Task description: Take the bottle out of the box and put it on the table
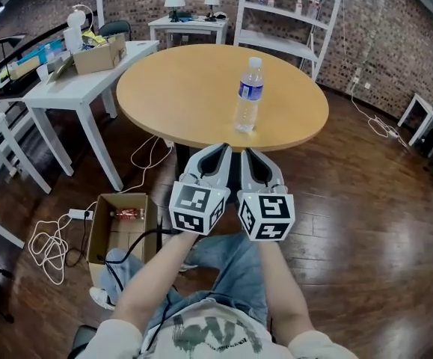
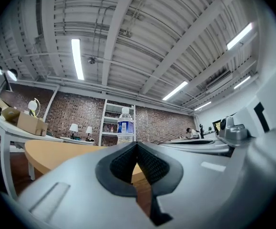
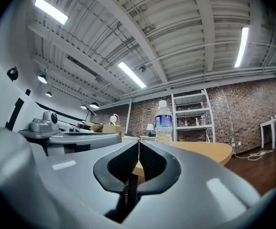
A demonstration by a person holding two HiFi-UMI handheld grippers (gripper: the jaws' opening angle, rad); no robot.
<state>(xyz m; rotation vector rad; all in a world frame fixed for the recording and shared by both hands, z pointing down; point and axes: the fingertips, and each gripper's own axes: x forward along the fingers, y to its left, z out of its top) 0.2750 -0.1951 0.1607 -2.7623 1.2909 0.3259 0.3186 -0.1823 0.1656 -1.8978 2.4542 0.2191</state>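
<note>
A clear water bottle (image 1: 250, 94) with a blue label and white cap stands upright on the round wooden table (image 1: 186, 96), near its front edge. It also rises beyond the tabletop in the left gripper view as the bottle (image 2: 125, 125) and in the right gripper view as the bottle (image 3: 164, 123). Both grippers hang side by side below the table's front edge, apart from the bottle. My left gripper (image 1: 221, 149) is shut with nothing in it, its tips meeting (image 2: 137, 144). My right gripper (image 1: 247, 152) is shut and empty too (image 3: 139, 143). An open cardboard box (image 1: 121, 226) sits on the floor at the left.
White tables (image 1: 74, 88) with a carton and clutter stand at the left. A white shelf unit (image 1: 295, 13) and a small table with lamps (image 1: 188, 22) are behind. Cables (image 1: 48, 241) trail on the wood floor by the box. My knees are below the grippers.
</note>
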